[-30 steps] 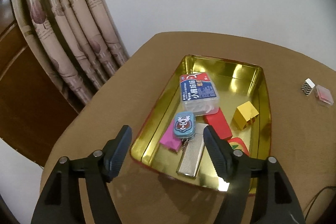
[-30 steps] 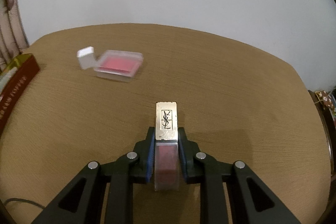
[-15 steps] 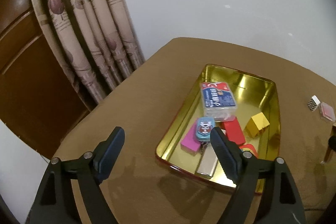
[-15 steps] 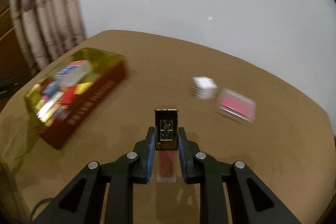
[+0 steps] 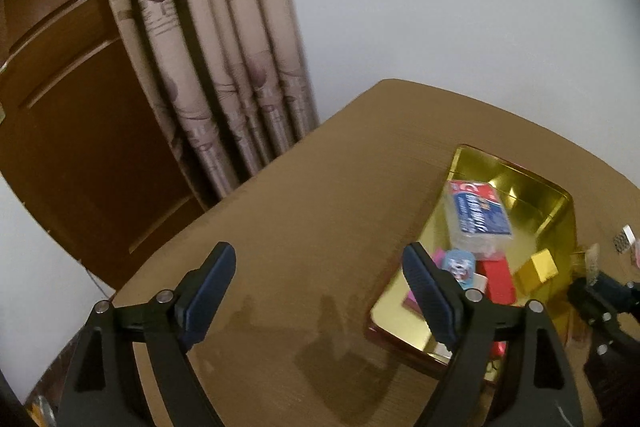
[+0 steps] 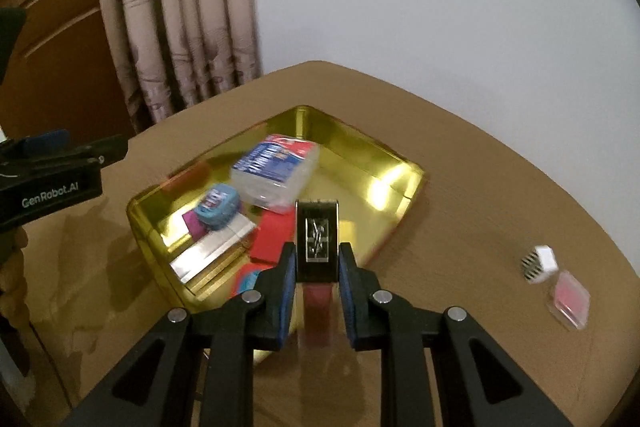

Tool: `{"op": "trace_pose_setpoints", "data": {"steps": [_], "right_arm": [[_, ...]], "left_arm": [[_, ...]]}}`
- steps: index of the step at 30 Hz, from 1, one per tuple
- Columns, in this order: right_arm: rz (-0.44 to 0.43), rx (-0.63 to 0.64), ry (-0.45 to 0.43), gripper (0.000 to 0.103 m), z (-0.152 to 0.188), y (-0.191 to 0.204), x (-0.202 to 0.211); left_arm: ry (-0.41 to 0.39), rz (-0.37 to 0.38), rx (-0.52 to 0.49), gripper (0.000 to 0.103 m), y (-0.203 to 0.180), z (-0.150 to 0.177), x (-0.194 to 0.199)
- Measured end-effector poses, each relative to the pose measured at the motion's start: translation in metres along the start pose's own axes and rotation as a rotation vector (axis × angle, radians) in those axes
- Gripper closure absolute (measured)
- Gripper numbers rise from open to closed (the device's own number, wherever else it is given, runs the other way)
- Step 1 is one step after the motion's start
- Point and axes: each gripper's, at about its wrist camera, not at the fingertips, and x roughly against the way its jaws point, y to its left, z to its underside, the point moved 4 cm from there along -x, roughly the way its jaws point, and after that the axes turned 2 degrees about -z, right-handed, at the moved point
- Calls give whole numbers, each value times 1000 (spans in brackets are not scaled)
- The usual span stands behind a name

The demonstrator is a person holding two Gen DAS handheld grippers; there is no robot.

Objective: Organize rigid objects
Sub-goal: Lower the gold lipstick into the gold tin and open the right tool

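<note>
My right gripper [image 6: 317, 255] is shut on a lipstick tube [image 6: 317, 239] with a gold cap and a dark red body. It holds the tube over the near edge of the gold tin tray [image 6: 360, 143]. Inside the tray lie a clear box with a blue label [image 6: 276, 167], a blue tag [image 6: 218, 207], a silver bar [image 6: 212, 251] and a red block [image 6: 274, 235]. My left gripper [image 5: 318, 255] hovers over bare table left of the tray [image 5: 516, 167]. Its jaws are opening and nothing is between them.
A white striped cube [image 6: 538, 263] and a clear pink case [image 6: 570, 299] lie on the brown table to the right of the tray. A curtain [image 5: 208, 47] and a wooden door [image 5: 72, 107] stand behind the table's far left edge.
My right gripper has swung left with the lipstick, from the open table to the tray's near edge. My left gripper has drawn back left off the tray, and its jaws have widened.
</note>
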Motion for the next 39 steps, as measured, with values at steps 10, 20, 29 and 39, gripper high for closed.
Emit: {"op": "trace_pose_setpoints", "data": {"steps": [10, 20, 29, 39], "right_arm": [[-38, -1, 49, 83, -16, 22, -39], [-65, -39, 104, 83, -16, 21, -66], [-75, -41, 131, 83, -4, 21, -77], [-89, -53, 108, 67, -4, 15, -65]], "left_arm": [[31, 2, 47, 19, 12, -2, -11], [45, 13, 52, 19, 9, -4, -15], [51, 19, 43, 19, 6, -1, -16], [49, 22, 18, 19, 2, -1, -16]]}}
